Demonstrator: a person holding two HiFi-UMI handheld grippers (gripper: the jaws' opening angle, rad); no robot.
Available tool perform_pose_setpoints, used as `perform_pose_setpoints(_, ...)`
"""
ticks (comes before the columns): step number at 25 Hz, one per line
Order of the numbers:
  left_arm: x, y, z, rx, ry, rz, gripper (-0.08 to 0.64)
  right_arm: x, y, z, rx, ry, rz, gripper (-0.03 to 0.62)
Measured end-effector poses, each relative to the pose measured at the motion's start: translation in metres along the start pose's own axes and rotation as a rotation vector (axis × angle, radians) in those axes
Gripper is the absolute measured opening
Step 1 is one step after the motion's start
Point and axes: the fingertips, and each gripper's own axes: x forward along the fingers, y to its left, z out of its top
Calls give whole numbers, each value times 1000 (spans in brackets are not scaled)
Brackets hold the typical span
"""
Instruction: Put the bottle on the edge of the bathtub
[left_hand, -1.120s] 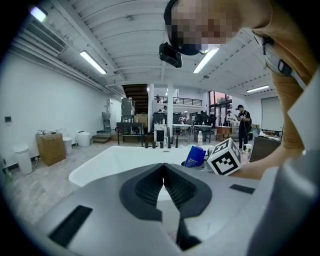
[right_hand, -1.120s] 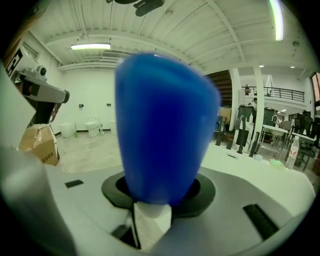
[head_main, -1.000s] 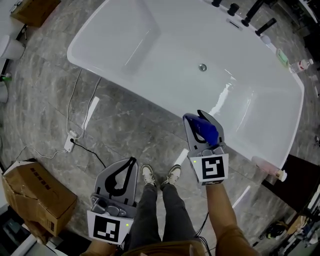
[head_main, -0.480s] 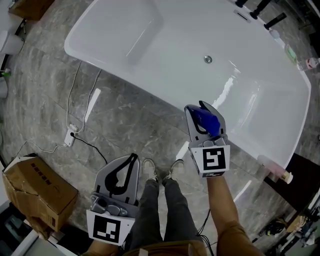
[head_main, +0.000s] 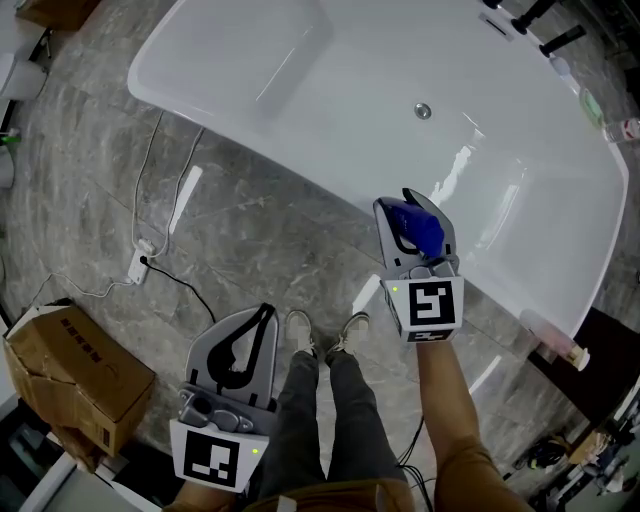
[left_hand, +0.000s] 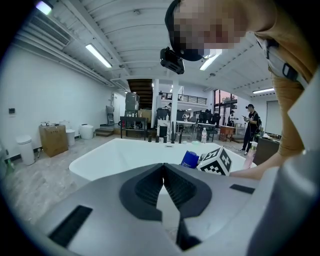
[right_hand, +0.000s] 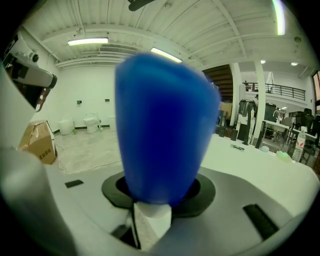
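Right gripper (head_main: 408, 207) fingers partly apart, clamped on blue bottle (head_main: 419, 233), white cap (right_hand: 150, 220) toward gripper base. Bottle held in air by near rim of bathtub (head_main: 235, 125), not resting on it. Left gripper (head_main: 262, 318) low over floor (head_main: 250, 240), well apart from bathtub, fingers closed together, nothing between them

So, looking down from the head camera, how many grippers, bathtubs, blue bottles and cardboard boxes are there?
Grippers: 2 (left gripper, right gripper)
Bathtub: 1
Blue bottle: 1, held in the right gripper
Cardboard boxes: 2
Total: 6
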Motion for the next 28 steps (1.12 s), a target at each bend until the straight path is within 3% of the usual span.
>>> perform_pose_setpoints(28, -13, 20, -19, -22, 33, 58, 6, 22, 4, -13, 10, 3, -12, 155)
